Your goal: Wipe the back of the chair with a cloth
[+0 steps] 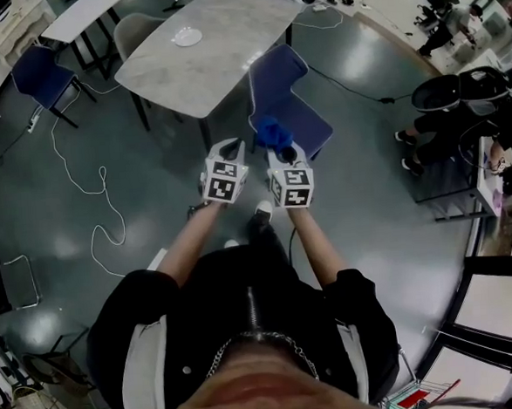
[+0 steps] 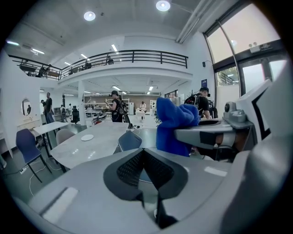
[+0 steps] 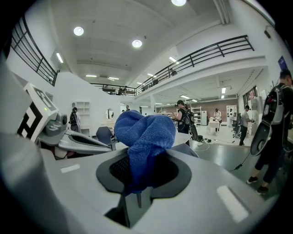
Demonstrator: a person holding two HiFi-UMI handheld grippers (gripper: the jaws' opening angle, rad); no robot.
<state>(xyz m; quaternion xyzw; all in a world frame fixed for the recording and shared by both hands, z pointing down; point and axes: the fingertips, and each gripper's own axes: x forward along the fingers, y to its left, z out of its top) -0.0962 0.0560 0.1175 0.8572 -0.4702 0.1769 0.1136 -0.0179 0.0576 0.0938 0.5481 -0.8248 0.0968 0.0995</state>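
1. Right gripper (image 3: 144, 176): jaws clenched on a bunched blue terry cloth (image 3: 144, 137). The lower fold of the cloth is pinched between the dark pads and the rest bulges out above and ahead of the jaw tips.
2. Left gripper (image 2: 145, 157): jaws closed together, pads meeting in a narrow seam, nothing between them.
3. Head view: both grippers are held side by side, close but apart, the left gripper (image 1: 231, 148) left of the right gripper (image 1: 280, 149). The cloth (image 1: 273, 132) sticks out of the right one only.
4. Left gripper view: the cloth (image 2: 176, 121) and the right gripper's jaw appear just to the right, raised in the air.
5. Dark blue padded chair (image 1: 294, 105): stands directly ahead of the grippers, pushed up to a grey marble-topped table (image 1: 219, 57). In the left gripper view the chair back (image 2: 130, 139) lies beyond the cloth, apart from it.
6. A round white plate (image 1: 186, 36) sits on the tabletop.
7. A white cable (image 1: 98, 201) loops over the grey floor (image 1: 150, 189), left of the grippers.
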